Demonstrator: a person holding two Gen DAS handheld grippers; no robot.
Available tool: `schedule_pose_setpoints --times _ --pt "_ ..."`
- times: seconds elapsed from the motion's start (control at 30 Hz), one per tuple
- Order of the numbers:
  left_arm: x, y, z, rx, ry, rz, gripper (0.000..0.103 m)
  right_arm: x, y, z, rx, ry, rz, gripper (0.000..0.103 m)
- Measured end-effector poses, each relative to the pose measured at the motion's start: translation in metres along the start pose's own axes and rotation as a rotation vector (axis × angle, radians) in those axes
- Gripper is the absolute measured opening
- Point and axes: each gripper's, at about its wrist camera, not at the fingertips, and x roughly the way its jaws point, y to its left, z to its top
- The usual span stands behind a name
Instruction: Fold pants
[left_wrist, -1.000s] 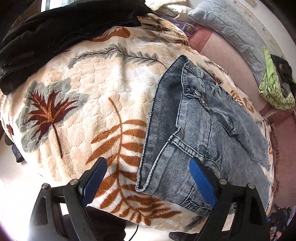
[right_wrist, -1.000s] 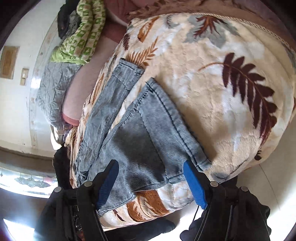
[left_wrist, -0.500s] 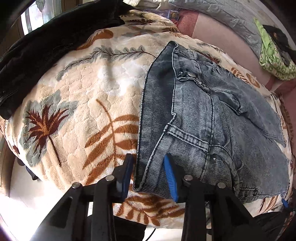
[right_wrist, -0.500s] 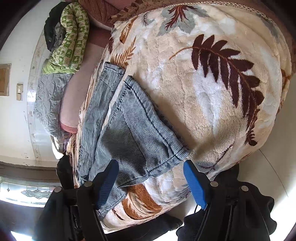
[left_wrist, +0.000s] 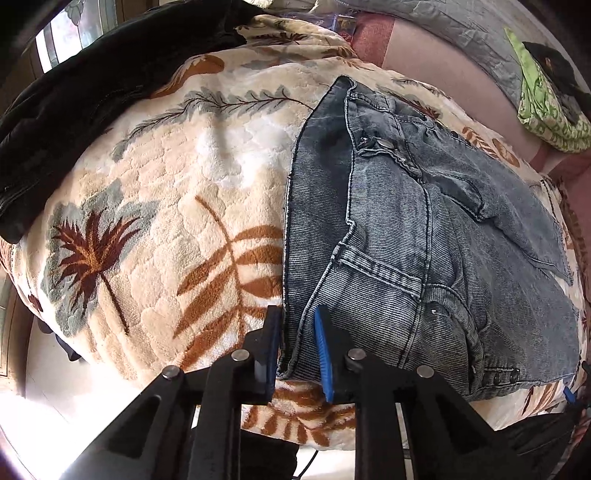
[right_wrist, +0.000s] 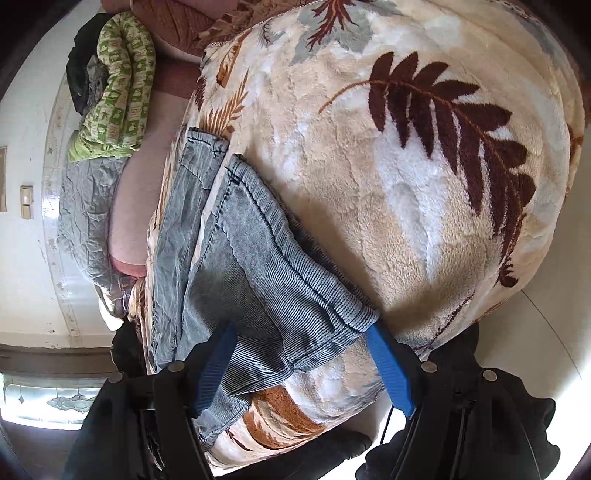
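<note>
Jeans (left_wrist: 424, 240) lie on the leaf-print blanket (left_wrist: 166, 221); my left tool (left_wrist: 295, 350) pinches their waistband corner at 6 o'clock, while my right tool (right_wrist: 306, 365) gapes wide, straddling the leg hem.

The left claw (left_wrist: 295, 350) hides the jeans (left_wrist: 424, 240) corner it pinches.

A home bedroom: leaf-print fleece blanket (left_wrist: 155, 206), grey quilt (right_wrist: 88, 221), heaped clothes (right_wrist: 118, 85).
</note>
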Motion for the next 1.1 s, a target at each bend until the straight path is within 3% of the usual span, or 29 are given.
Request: schedule_pose_setpoints --times 0.07,0.2,0.23,0.27,0.3,0.33,0.6,0.7,0.73,0.77,0.8,0.83,0.9,0.97,1.03,1.1 --pt "0.001 0.001 0.0 -0.005 -0.001 -0.007 0.02 -0.007 -0.003 0.0 0.004 -0.032 -0.026 0.075" --pt "0.001 0.001 0.0 0.002 -0.003 -0.003 0.021 -0.001 -0.003 0.004 -0.012 -0.015 -0.029 0.075" --pt "0.001 0.001 0.0 0.002 -0.005 -0.002 0.021 0.001 -0.001 0.006 -0.024 -0.015 -0.041 0.071" --pt "0.001 0.001 0.0 0.002 -0.007 -0.001 0.021 0.001 0.002 0.007 -0.046 -0.023 -0.062 0.065" --pt "0.001 0.001 -0.001 0.002 -0.008 -0.001 0.022 0.0 0.006 0.007 -0.078 -0.037 -0.078 0.035" --pt "0.001 0.002 -0.001 0.001 -0.009 -0.002 0.022 -0.002 0.012 0.007 -0.106 -0.043 -0.067 0.021" --pt "0.002 -0.001 0.0 0.015 -0.009 0.016 0.023 -0.044 0.079 0.006 -0.483 -0.237 -0.254 0.021" --pt "0.003 -0.003 0.001 0.024 -0.007 0.027 0.024 -0.008 0.07 0.014 -0.556 -0.183 -0.406 0.027" --pt "0.004 -0.003 0.001 0.025 -0.006 0.028 0.024 0.015 0.058 0.017 -0.56 -0.067 -0.48 0.034" --pt "0.004 -0.003 0.001 0.025 -0.005 0.026 0.024 0.027 0.051 0.017 -0.555 0.001 -0.494 0.035" --pt "0.004 -0.003 0.001 0.026 -0.005 0.023 0.024 0.014 0.051 0.015 -0.565 -0.048 -0.464 0.042" --pt "0.004 -0.003 0.001 0.028 -0.005 0.021 0.024 0.007 0.052 0.017 -0.542 -0.033 -0.436 0.06" --pt "0.005 -0.004 0.002 0.034 -0.002 0.027 0.024 -0.018 0.056 0.025 -0.475 -0.089 -0.325 0.062" --pt "0.006 -0.006 0.002 0.037 -0.002 0.039 0.024 -0.034 0.071 0.034 -0.494 -0.145 -0.311 0.062" --pt "0.006 -0.007 0.003 0.038 -0.003 0.045 0.025 -0.034 0.088 0.049 -0.517 -0.133 -0.232 0.062" --pt "0.006 -0.006 0.003 0.029 -0.005 0.044 0.026 -0.018 0.102 0.069 -0.523 -0.094 -0.225 0.062"
